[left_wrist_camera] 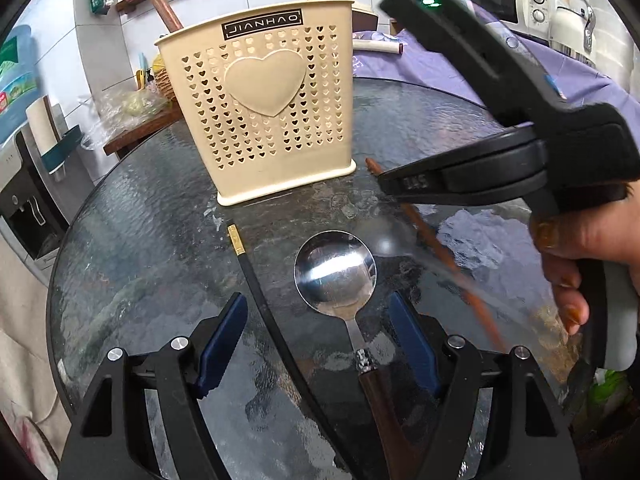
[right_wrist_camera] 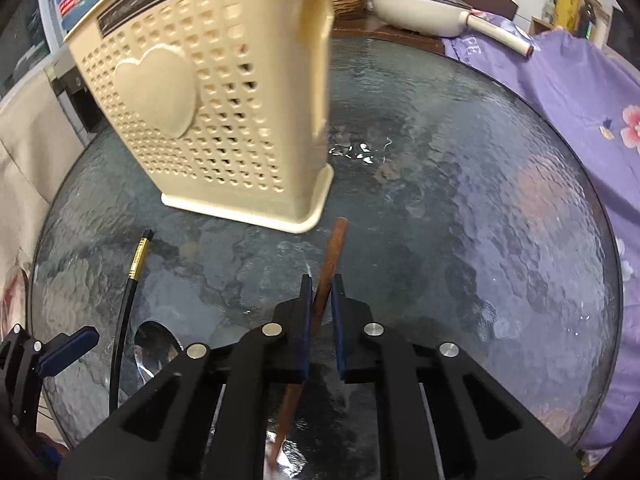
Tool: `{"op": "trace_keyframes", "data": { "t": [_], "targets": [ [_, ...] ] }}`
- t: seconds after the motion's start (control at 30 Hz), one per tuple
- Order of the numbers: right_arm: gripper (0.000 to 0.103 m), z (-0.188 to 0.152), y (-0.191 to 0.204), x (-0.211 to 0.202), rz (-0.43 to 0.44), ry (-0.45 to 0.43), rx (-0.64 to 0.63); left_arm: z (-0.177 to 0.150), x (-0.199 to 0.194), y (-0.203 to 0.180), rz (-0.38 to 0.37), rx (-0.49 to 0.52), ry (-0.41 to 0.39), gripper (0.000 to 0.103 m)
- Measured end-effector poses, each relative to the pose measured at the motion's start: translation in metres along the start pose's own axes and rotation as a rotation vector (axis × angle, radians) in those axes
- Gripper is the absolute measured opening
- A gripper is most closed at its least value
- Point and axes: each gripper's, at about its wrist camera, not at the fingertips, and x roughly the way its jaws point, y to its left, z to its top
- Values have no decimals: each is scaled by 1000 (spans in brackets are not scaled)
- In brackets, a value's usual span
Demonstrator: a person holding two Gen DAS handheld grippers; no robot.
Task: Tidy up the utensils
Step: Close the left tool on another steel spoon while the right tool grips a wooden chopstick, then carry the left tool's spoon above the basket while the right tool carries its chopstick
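Fingers of the right gripper (right_wrist_camera: 321,304) we find closed on a brown chopstick (right_wrist_camera: 331,256), their blue pads pressed to either side of its shaft. The stick runs on past the pads, its far tip close to the base corner of the cream holder (right_wrist_camera: 224,92); its near end passes under the gripper body and is blurred. Whether the tip touches the worktop (right_wrist_camera: 480,220) we cannot tell.

Fingers of the left gripper (left_wrist_camera: 318,338) we find spread wide and gripping nothing. Between them lie a metal spoon (left_wrist_camera: 335,270), bowl up and pointing away, with its brown handle running back under the gripper, and a black chopstick (left_wrist_camera: 260,292) with a gold band near its far end. Both rest flat on the glass; neither pad touches them.

Beyond these, the cream holder stands upright on the round glass worktop, perforated with small hearts, one large raised heart on its front and a dark label along the rim. Brown sticks (left_wrist_camera: 166,10) already stand in it, showing above the rim. In the left view, a hand (left_wrist_camera: 592,256) holds the right gripper at the right. A purple flowered cloth (right_wrist_camera: 580,92) lies past the worktop's far edge, with a white pan (right_wrist_camera: 432,8) behind it.
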Motion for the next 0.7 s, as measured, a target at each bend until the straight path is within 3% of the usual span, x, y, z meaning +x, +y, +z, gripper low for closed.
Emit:
{"op": "trace_keyframes", "data": {
  "t": [0.3, 0.4, 0.53, 0.7],
  "targets": [
    [8, 0, -18, -1, 58, -19, 85, 11, 13, -8, 42, 28, 23, 71],
    [8, 2, -22, -1, 77, -32, 112, 14, 15, -9, 53, 43, 29, 63],
    [8, 5, -28, -4, 108, -57, 138, 20, 21, -5, -2, 12, 61, 50],
    [8, 10, -30, -9, 123, -86, 150, 26, 26, 0, -34, -18, 78, 46]
  ]
}}
